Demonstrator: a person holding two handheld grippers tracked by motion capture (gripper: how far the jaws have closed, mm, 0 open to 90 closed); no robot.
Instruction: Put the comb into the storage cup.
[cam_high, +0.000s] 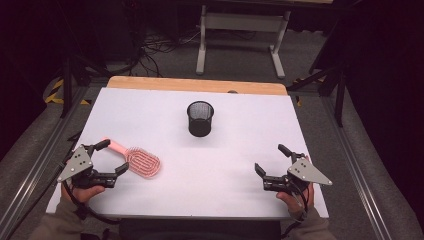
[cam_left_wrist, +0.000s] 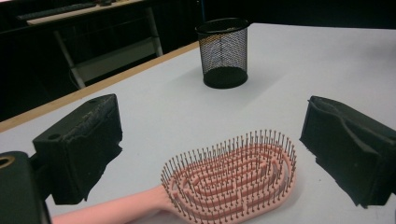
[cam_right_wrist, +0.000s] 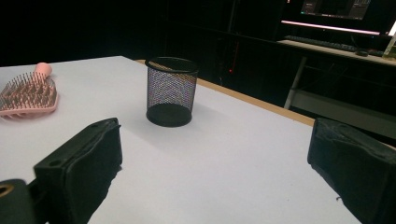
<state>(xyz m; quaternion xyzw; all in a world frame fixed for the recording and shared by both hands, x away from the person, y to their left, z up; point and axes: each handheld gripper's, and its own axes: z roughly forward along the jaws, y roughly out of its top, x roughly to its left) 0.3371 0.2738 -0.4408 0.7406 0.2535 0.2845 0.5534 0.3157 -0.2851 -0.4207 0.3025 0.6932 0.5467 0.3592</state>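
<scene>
A pink hairbrush (cam_high: 139, 160) lies bristles up on the white table (cam_high: 220, 165) at the left. My left gripper (cam_high: 111, 156) is open, its jaws standing on either side of the brush handle without touching it. In the left gripper view the hairbrush (cam_left_wrist: 229, 179) lies between and just beyond the two jaws. A black mesh cup (cam_high: 200, 118) stands upright at the middle back of the table, and appears as the mesh cup (cam_left_wrist: 222, 52) and the mesh cup (cam_right_wrist: 170, 91) in the gripper views. My right gripper (cam_high: 271, 160) is open over bare table at the right, holding nothing.
A wooden strip (cam_high: 197, 85) edges the table's far side. Beyond it stand a white desk frame (cam_high: 242, 35) and cables on the floor. Metal rails (cam_high: 357, 175) run along both sides of the table. Dark stands flank the back corners.
</scene>
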